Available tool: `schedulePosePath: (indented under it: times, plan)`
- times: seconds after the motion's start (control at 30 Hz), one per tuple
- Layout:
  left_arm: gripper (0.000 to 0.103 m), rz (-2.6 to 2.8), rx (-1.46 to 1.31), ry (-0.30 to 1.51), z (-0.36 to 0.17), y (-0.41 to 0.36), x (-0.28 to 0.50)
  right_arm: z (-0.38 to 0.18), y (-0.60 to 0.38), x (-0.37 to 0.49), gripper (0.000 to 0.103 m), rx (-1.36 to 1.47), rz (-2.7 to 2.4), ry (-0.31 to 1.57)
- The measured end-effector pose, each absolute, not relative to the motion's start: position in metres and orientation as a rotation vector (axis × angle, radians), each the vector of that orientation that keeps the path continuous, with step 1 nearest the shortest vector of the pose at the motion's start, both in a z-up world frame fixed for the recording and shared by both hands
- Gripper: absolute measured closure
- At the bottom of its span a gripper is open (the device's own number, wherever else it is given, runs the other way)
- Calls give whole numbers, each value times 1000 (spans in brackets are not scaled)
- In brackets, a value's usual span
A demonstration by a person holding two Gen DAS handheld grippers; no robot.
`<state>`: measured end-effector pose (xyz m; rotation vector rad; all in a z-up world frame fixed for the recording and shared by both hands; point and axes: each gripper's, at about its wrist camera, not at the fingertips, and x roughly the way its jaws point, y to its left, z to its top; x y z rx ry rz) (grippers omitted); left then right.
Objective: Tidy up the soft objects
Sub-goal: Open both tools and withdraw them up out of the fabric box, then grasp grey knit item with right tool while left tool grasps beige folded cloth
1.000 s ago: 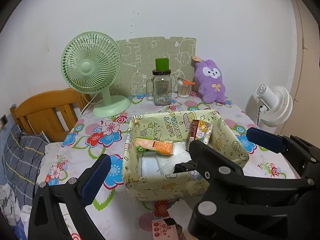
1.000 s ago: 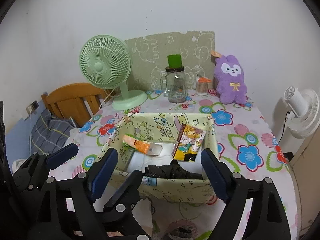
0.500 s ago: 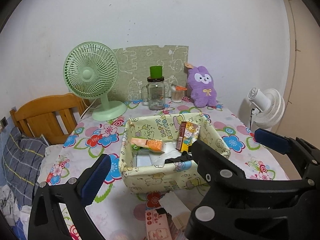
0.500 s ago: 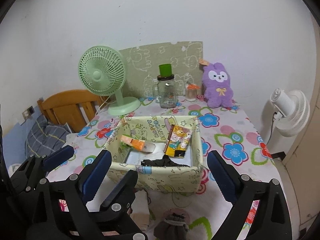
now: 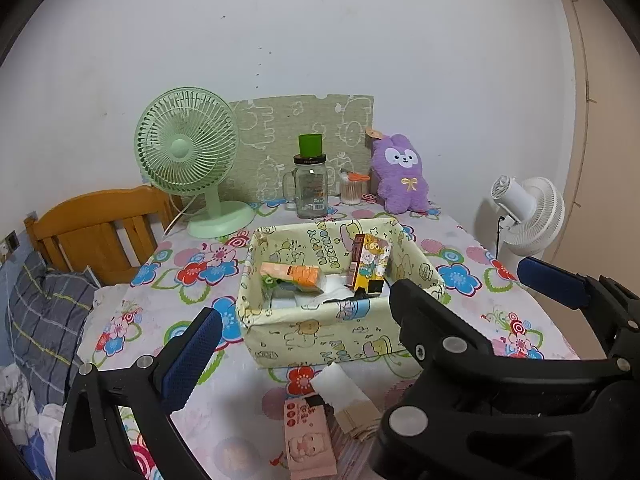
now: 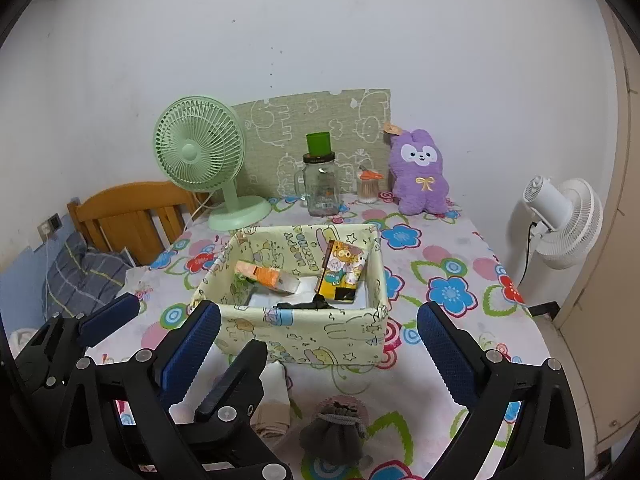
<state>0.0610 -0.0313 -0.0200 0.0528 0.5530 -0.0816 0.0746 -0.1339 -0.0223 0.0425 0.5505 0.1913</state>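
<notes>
1. The cloth box [image 6: 304, 332] sat in the middle of the flowery table [image 6: 452, 364]. Some things were already inside: an orange pack [image 6: 262, 276], a yellow snack bag [image 6: 340, 276] leaning on the far wall, something white [image 5: 332, 292] at the bottom, and a dark cloth [image 6: 308, 304] by the near wall.
2. More soft things were left on the table in front of the box: a grey pouch [image 6: 334, 434], a folded white and tan cloth [image 5: 344, 400], and a pink pack [image 5: 308, 436]. So the job looked partly done.
3. The right gripper [image 6: 318, 348] had just been opening. Its jaws stood spread wide with nothing between them; the box only showed behind the gap.
4. The left gripper [image 5: 364, 304] was spread wide too and held nothing. From its camera, the right gripper's arm crossed in front of it.
5. The leftover things lay close to the near edge of the table, just under both grippers, so I think a pick there needs care.
6. The table to the right of the box was bare. At the back stood a green fan [image 6: 200, 156], a jar [image 6: 320, 188] and a purple bunny toy [image 6: 420, 172], well away from the box.
</notes>
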Motion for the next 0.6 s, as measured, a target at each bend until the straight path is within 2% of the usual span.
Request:
schedulePosePath:
  times: [0.6]
  plan:
    - [0, -90, 38, 574, -51, -32, 46, -54, -138, 54, 3, 33, 174, 563]
